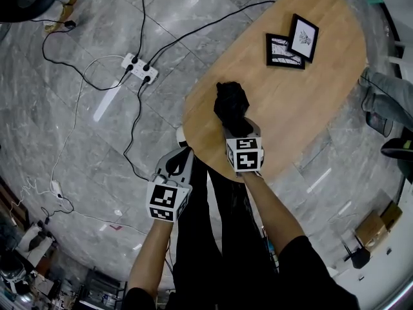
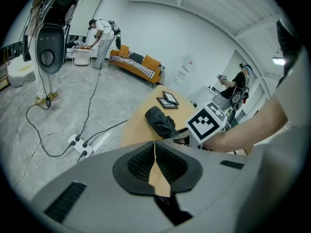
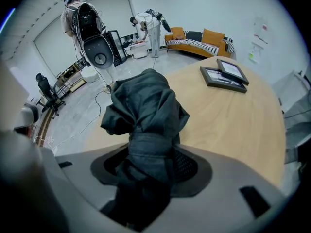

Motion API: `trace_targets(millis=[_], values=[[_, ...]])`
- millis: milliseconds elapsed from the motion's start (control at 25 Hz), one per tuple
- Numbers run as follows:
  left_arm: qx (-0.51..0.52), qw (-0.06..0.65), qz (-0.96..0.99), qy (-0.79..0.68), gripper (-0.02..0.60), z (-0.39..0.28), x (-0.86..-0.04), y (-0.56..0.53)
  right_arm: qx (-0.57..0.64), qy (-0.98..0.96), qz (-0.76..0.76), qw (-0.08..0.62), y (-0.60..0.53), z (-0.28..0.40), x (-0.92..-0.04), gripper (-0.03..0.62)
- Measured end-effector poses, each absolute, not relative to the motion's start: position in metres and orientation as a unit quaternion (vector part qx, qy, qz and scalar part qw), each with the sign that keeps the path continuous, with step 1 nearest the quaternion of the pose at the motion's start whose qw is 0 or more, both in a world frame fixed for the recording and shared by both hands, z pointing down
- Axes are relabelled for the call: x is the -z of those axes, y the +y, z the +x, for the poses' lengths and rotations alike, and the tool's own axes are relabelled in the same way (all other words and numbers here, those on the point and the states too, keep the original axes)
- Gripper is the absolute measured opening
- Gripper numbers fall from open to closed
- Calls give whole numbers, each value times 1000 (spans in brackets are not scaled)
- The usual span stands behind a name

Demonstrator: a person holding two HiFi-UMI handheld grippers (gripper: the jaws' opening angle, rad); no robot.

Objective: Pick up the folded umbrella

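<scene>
Umbrella (image 1: 231, 105), black, folded and of soft crumpled fabric, lies near the rounded end of the oval light-wood table (image 1: 310, 76) that is closest to the person, not far from that edge, so it can be reached without leaning far over. The right gripper (image 1: 237, 126) comes at it steeply from above, and its jaws are pinching the gathered middle of the bundle: in the right gripper view the dark fabric fills the space between both pads, with the loose folds standing out beyond them. Taking it at the narrow strapped part seems sensible, because the wider folds would slip. Whether the umbrella is already off the wood or only gripped I cannot say surely, since the gripper covers its underside. The left gripper (image 1: 181, 157) hangs beside the table edge, over the grey stone floor, with its jaws pressed together on nothing; I judge that it is kept aside because one hand is enough here. Two black-framed pictures (image 1: 292, 42) lie at the far end, well apart from the grasp.
</scene>
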State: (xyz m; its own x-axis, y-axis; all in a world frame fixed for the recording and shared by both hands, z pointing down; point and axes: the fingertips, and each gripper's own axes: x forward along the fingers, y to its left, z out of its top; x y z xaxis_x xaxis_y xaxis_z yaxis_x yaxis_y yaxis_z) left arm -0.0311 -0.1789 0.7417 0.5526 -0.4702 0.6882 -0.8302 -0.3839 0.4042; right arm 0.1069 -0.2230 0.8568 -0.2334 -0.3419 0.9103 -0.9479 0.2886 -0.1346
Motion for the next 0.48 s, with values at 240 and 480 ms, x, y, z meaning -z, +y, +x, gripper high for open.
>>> trace_targets(millis=[240, 480], values=[[-237, 373, 800, -405, 17, -27, -735, -183, -367, -699, 464, 401, -226, 107, -840, 235], [-233, 358, 811, -400, 17, -18, -719, -194, -361, -706, 470, 387, -232, 112, -818, 235]])
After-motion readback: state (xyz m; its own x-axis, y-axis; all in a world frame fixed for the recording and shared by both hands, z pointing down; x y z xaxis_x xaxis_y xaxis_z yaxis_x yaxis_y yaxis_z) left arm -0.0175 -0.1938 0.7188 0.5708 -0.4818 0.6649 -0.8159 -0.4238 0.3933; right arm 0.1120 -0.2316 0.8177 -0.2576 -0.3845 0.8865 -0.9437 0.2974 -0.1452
